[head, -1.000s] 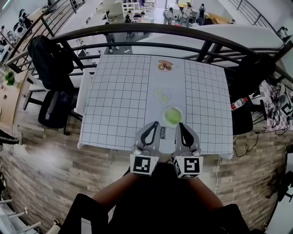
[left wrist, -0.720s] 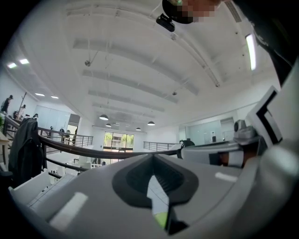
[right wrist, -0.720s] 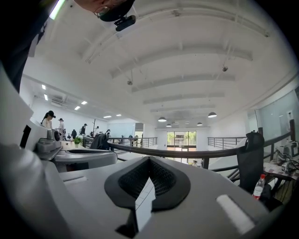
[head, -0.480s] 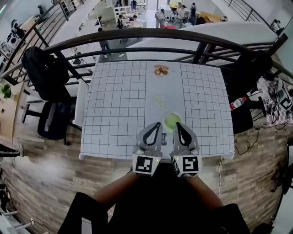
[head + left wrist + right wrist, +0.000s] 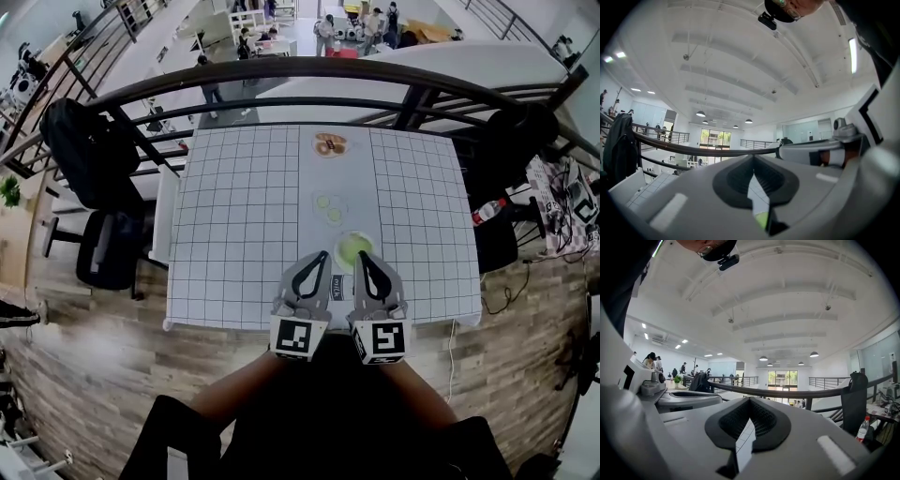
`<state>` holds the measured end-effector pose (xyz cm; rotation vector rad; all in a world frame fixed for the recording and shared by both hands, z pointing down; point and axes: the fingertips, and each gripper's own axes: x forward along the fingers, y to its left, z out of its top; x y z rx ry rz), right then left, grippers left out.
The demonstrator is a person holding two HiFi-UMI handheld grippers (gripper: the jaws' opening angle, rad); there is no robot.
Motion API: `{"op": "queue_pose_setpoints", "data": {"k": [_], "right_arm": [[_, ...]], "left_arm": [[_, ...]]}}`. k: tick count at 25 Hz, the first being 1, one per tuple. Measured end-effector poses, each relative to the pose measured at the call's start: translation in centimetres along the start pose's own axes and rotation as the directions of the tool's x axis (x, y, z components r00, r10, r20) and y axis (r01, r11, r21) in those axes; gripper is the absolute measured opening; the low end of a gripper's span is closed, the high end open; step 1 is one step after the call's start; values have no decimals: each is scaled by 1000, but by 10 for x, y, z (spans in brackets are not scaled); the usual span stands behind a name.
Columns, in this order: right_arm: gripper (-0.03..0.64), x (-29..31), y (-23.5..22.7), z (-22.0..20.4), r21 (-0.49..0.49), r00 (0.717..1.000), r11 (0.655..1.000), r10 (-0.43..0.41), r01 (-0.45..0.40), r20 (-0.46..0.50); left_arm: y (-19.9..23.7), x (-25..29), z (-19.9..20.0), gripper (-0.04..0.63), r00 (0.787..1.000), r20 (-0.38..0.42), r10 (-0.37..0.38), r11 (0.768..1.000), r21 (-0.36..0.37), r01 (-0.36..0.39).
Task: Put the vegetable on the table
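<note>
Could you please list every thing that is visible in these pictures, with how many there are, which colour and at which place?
white tablecloth with a black grid: one, white, over the table in the middle
round plate with brown food: one, pale, far edge of the table
round pale green slices: two, light green, middle of the table
round green dish: one, green, just beyond the gripper tips
small white carton: one, white, between the grippers
curved black railing: one, black, beyond the table
black backpack: one, black, left, against the railing
black chair: one, black, left of the table
red-capped bottle: one, right of the table
people: several, far beyond the railing
left gripper, right gripper: two, grey, both shut and empty, over the near edge
</note>
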<state>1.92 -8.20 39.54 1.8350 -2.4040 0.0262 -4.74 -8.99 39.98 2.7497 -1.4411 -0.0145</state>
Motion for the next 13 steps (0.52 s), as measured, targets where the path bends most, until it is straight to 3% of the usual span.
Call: {"op": "queue_pose_setpoints", "data": {"k": [13], "right_arm": [[-5,4,20,-10,1,999,1000,-8,8,-39]], "left_arm": [[12,-13,-13,8,1000,-10,-18,1000,-3,18]]}}
